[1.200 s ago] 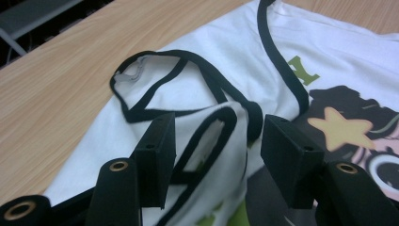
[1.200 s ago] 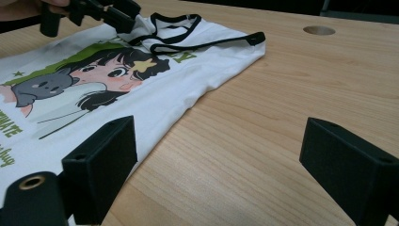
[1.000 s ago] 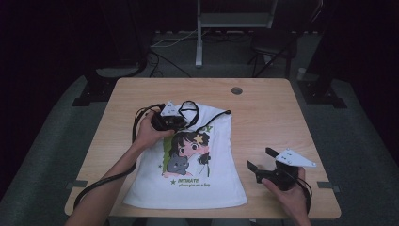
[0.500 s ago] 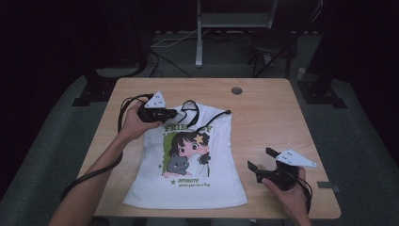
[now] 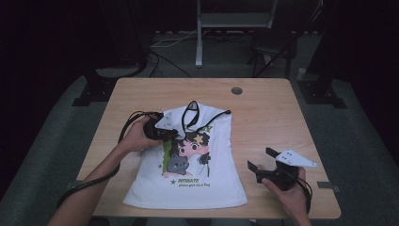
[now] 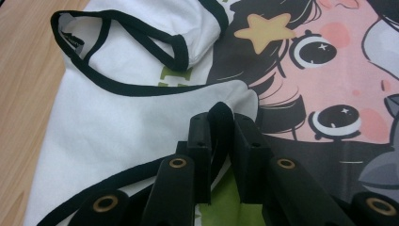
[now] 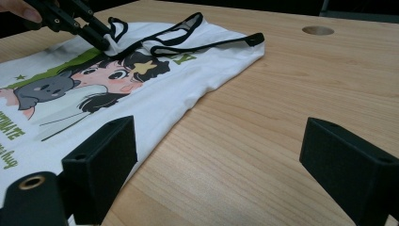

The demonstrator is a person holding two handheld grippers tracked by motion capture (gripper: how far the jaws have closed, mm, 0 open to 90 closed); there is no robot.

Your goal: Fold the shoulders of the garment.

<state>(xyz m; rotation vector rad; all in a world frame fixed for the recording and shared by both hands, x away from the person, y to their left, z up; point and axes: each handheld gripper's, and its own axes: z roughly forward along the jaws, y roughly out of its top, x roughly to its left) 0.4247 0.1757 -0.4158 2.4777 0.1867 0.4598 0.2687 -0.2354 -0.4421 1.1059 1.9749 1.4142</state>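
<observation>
The left gripper (image 6: pixel 221 136) pinches the T-shirt (image 5: pixel 197 165) sleeve's black hem (image 6: pixel 220 113); fold inward gently, probably. Beside the shirt, the right gripper (image 5: pixel 263 160) gapes empty.

Table (image 5: pixel 263 106): a shirt (image 5: pixel 207 186) lies flat on its centre-left part, neck end at twelve o'clock, hem at six near the front edge. Left gripper (image 5: pixel 175 134) sits on the shirt's upper left, at ten o'clock from the print. Right gripper (image 5: pixel 261 160) rests on bare table at four o'clock, apart from the shirt. A hole (image 5: pixel 236 90) lies at one o'clock, behind the shirt.
</observation>
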